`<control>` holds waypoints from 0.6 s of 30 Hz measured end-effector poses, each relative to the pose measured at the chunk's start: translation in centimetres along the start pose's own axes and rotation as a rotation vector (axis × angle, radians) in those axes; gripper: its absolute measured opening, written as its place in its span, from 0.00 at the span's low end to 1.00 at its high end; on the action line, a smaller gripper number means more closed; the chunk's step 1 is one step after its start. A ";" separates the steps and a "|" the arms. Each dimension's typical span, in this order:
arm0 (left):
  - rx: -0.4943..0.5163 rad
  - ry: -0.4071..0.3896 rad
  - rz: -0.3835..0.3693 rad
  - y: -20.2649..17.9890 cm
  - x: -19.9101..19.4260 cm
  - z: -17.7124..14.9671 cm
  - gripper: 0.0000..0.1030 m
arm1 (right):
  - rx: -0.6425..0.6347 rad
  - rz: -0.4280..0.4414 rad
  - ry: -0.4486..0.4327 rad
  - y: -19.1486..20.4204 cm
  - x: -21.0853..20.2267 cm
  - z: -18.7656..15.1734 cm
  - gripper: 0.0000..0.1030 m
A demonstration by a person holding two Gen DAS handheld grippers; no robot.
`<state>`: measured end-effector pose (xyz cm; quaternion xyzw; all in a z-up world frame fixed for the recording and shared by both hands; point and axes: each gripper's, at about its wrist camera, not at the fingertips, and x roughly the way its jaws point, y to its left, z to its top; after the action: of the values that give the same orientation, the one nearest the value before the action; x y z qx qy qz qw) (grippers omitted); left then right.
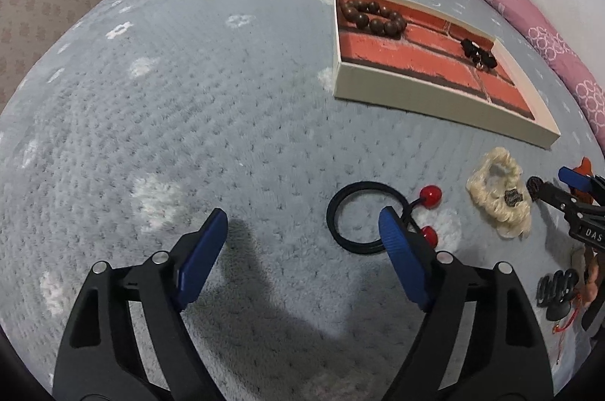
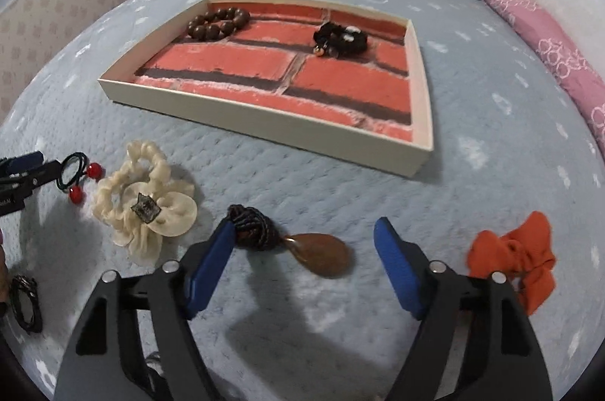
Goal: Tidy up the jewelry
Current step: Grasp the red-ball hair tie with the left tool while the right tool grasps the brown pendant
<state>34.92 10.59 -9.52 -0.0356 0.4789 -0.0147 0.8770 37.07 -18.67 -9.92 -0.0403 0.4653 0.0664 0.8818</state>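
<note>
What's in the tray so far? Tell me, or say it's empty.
Not empty. The tray holds two pieces: a brown bead bracelet in its far left corner and a black beaded piece toward the far right. Its near half is bare.

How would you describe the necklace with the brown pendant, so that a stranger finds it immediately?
Start from the tray with the brick-pattern floor on the grey blanket. In front of it lies a row of accessories: the necklace is between the cream scrunchie and the orange scrunchie. Only it has a dark beaded cord bunched beside a glossy brown teardrop pendant.

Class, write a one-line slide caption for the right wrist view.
Open right gripper over a brown teardrop pendant on the bedspread, brick-patterned tray beyond.
</note>
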 end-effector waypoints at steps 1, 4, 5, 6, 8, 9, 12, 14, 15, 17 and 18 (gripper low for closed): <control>0.003 0.001 -0.001 0.0 0.1 -0.1 0.77 | 0.006 0.003 0.001 0.0 0.1 0.0 0.73; 0.029 -0.004 0.004 -0.2 0.4 -0.2 0.77 | -0.007 0.022 0.007 0.5 -0.2 0.0 0.72; 0.037 -0.004 0.006 -0.3 0.4 -0.2 0.77 | -0.017 0.032 0.002 0.7 -0.6 -0.1 0.72; 0.044 -0.005 0.005 -0.4 0.5 -0.2 0.77 | -0.026 0.031 -0.001 0.8 -0.7 -0.1 0.72; 0.052 -0.004 0.006 -0.4 0.8 0.0 0.77 | -0.058 0.022 0.004 1.3 -0.8 -0.4 0.72; 0.054 -0.004 0.009 -0.5 0.9 0.0 0.77 | -0.067 0.018 0.009 1.4 -0.6 -0.4 0.72; 0.076 -0.005 0.029 -1.0 1.1 0.2 0.73 | -0.073 -0.003 0.021 1.6 0.5 -0.3 0.65; 0.089 -0.004 0.044 -1.4 1.3 0.3 0.72 | -0.055 0.000 0.021 1.4 1.1 -0.1 0.59; 0.098 -0.002 0.048 -1.6 1.5 0.3 0.72 | -0.041 0.006 0.012 1.2 1.3 0.1 0.56; 0.106 -0.004 0.050 -1.7 1.7 0.5 0.69 | -0.030 0.008 0.005 1.2 1.6 0.3 0.47; 0.105 -0.004 0.048 -1.7 1.9 0.7 0.64 | -0.030 0.008 0.002 1.2 1.7 0.5 0.46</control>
<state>36.49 8.84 -10.62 0.0217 0.4764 -0.0187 0.8788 38.23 -17.27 -11.10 -0.0516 0.4652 0.0767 0.8803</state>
